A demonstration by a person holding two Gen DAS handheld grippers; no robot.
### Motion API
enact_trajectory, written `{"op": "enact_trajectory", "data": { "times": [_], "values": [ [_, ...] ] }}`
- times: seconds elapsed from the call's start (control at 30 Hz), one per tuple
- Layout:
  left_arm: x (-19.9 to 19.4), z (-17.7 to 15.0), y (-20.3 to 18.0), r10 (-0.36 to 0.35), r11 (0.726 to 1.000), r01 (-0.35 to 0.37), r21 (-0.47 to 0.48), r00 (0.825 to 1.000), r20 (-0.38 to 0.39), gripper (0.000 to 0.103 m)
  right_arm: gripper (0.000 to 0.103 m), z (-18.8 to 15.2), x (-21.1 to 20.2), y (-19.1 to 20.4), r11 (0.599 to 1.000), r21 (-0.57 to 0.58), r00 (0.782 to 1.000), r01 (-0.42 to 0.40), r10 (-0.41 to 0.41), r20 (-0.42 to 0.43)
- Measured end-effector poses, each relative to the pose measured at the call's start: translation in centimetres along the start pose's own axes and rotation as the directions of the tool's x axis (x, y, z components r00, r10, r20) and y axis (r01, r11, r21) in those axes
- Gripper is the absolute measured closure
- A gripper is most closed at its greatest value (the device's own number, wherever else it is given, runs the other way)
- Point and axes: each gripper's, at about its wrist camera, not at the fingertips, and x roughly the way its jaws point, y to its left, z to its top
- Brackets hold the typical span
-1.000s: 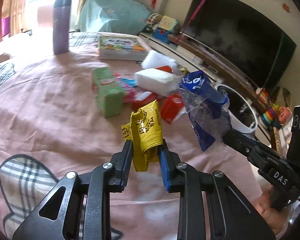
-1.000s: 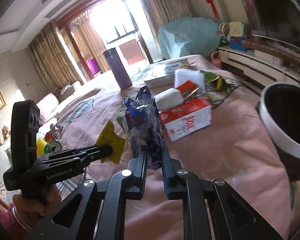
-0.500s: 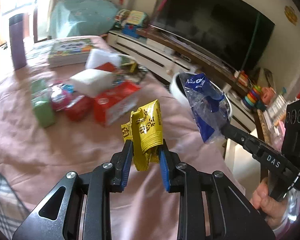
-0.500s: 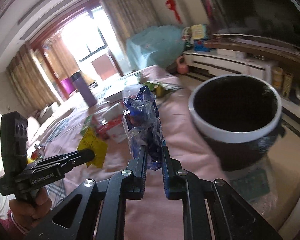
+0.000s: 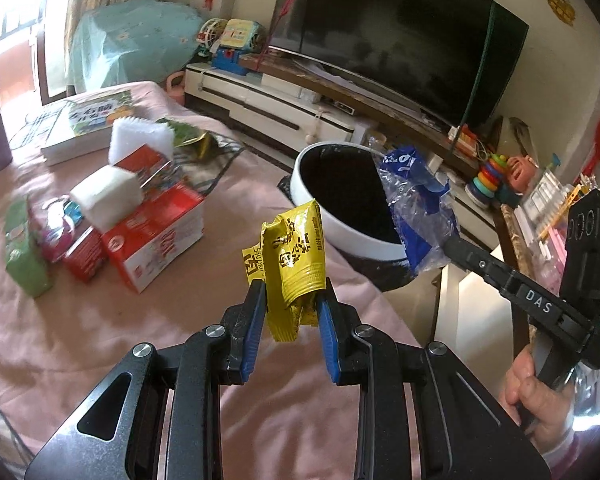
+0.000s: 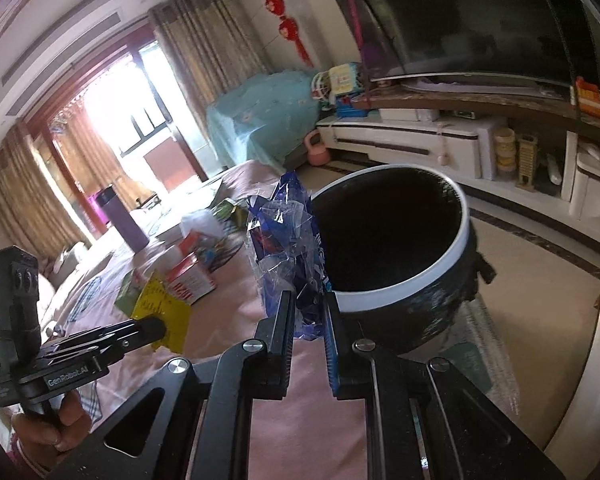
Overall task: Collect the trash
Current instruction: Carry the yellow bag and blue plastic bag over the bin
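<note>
The left claw point(image 5: 291, 300) is clamping a crumpled yellow wrapper point(image 5: 296, 256) upright between its blue pads, holding it above the pink-covered table point(image 5: 100, 320). The right claw point(image 6: 306, 312) is pinching a blue and clear plastic wrapper point(image 6: 288, 240), which is touching or just overlapping the near rim of the bin point(image 6: 404, 280) at about nine o'clock of its opening. The bin, black inside with a white rim, is standing just beyond the table edge, at one o'clock from the yellow wrapper. Neither piece is in the bin yet, so both drops are judged still to come, the blue one closest. More items are lying on the table at ten o'clock: a red carton point(image 5: 156, 236), white sponges point(image 5: 108, 196), a green pack point(image 5: 24, 252) and small bright packets point(image 5: 58, 224), which may need sorting afterwards.
</note>
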Motion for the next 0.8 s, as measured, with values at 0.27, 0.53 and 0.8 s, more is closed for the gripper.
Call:
{"op": "enact_trajectory", "data": {
  "times": [0.27,0.53,0.8],
  "values": [
    [1.7,2.6,-2.3,-0.020,0.999,0.019,0.045,1.000,0.010,0.078,0.089,1.2,0.7,-2.1,0.999,0.025,0.999,0.036,-0.036,0.003],
    [4.4,5.3,-4.4,-0.036,0.996,0.035,0.085,0.999,0.006,0.078,0.089,3.2,1.9,-4.0,0.996,0.021,0.997,0.081,-0.081,-0.003],
    [7.7,7.4,-5.7,-0.044,0.993,0.047,0.104,0.999,-0.030,0.078,0.089,5.1,3.4,-5.6,0.994,0.021,0.994,0.111,-0.111,-0.017]
  ]
}}
